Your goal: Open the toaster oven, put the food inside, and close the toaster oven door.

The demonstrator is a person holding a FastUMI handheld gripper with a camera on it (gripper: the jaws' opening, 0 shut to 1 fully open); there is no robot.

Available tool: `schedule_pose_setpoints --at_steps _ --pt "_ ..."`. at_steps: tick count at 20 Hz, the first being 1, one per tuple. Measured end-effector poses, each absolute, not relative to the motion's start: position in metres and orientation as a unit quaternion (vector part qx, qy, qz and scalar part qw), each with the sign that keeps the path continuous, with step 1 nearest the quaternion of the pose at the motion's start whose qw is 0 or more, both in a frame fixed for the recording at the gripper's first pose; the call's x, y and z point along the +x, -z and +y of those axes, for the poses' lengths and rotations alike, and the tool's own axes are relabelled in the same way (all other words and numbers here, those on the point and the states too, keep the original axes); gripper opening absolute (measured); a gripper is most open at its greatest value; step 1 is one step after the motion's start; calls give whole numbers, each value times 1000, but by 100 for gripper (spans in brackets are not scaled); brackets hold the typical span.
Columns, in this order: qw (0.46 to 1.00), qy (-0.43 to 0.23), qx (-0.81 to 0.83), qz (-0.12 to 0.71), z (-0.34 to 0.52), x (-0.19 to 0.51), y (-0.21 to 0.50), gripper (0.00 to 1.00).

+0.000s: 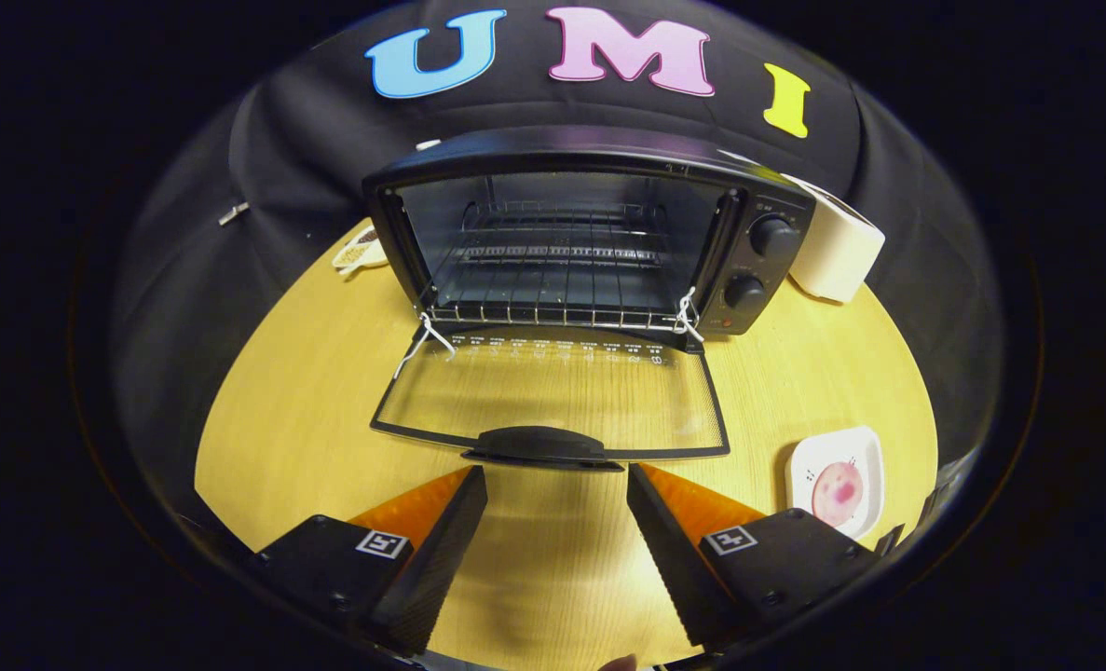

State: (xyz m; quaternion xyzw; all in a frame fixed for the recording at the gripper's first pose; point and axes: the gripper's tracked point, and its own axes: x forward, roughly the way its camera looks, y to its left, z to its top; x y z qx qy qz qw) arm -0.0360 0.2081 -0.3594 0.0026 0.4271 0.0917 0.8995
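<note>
And here we are with the black metal toaster oven (590, 233) standing wide open on the pale wooden round table (292, 410). Its glass door (553, 396) with the black frame lies folded flat toward us, and the curved black handle (539, 443) sits on the door's near edge, just ahead of the gripper (557, 489). The fingers are spread apart with nothing between them, only bare tabletop showing in the gap.

Inside the oven the wire rack (553, 280) waits bare. The food, a round pink piece on a small white square plate (865, 457), sits on the table off the door's right side, beside the right finger rather than between the two.

So, by my reading, opening is done and the pick-up comes next. That pink piece (838, 491) looks small and light, possibly soft, so I'd want a gentle squeeze across its sides, not a hard clamp. It may slide on the smooth plate, and the plate itself looks light enough to skid if nudged.

Behind the oven's right side stands a cream boxy container (837, 252); a small dish (359, 252) peeks out at the oven's left. The door will want a lift under that handle later; it looks stiff, hinged, and the glass deserves care.
</note>
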Motion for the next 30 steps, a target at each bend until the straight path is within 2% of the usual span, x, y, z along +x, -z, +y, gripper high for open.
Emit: schedule_pose_setpoints --at_steps 7,12,21,24,28,30 --pt "885 -158 -5 438 156 -45 307 99" --pt "857 -175 -31 484 85 -54 306 99" --pt "815 -98 -49 569 -84 -46 361 99" --pt "791 -81 -3 606 -108 -46 384 90" --pt "764 -57 41 642 -126 -43 421 90" --pt "758 -52 53 649 -130 -37 432 80"
